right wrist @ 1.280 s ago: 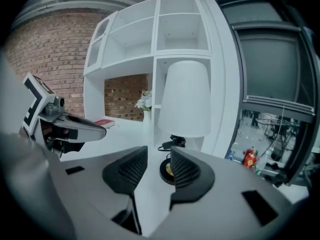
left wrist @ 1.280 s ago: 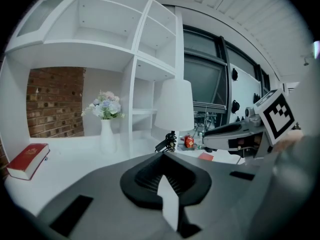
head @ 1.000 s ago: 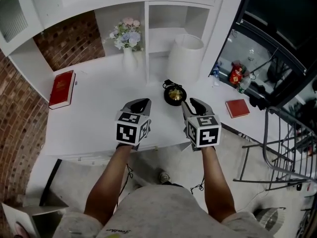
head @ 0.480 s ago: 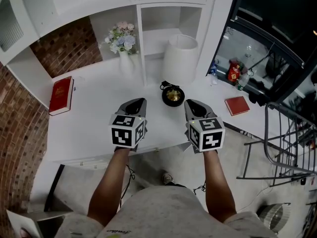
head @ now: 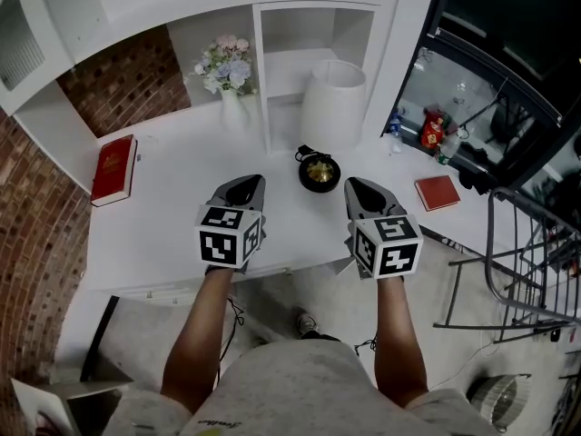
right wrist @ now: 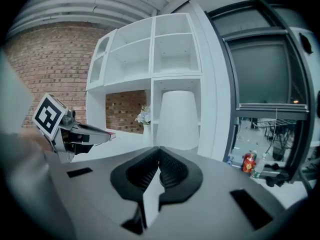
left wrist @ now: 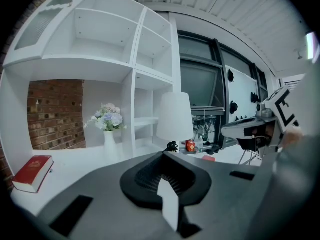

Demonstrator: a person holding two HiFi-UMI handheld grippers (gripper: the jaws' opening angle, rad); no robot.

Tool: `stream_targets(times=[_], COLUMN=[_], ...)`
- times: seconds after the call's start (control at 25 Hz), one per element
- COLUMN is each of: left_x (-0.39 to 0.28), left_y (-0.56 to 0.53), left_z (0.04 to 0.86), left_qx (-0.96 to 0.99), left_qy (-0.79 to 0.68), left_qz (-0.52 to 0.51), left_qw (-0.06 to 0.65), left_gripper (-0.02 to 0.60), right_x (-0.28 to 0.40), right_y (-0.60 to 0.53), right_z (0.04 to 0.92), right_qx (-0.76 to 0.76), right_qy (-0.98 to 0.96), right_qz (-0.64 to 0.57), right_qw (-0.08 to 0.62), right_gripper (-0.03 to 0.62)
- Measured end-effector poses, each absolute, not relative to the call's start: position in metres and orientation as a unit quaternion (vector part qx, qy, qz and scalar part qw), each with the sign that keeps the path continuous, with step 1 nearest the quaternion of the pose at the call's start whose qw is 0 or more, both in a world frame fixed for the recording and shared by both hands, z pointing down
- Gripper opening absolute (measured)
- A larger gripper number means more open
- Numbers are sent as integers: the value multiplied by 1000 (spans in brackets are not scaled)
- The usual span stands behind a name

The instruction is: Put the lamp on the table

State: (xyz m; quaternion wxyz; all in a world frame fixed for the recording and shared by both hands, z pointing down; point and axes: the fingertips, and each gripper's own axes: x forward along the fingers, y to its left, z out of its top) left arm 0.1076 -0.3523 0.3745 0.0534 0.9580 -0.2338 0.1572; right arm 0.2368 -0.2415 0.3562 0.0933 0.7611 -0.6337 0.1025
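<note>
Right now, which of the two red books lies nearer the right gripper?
The small plain red book on the right, just beyond the right gripper; the larger gold-stamped red book lies far left by the brick wall.

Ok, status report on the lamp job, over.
Left gripper shut, empty; right gripper just closed on nothing. Lamp untouched by the shelf. Black-and-gold object on the table, before the lamp.
</note>
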Motion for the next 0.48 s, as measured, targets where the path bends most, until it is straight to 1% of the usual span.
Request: stream_targets(times=[0.48], left_x=[114], left_y=[-347], left_z=[377], left_qx=[959], left_qy=[-228], left_qz=[162], left_qw=[48], left_gripper=[-3], right_x=[240], right_y=[-239], right_z=[360], right_qx=[761], right_qy=[-635], right_qz=[105], right_qw=[86], right_gripper=[3])
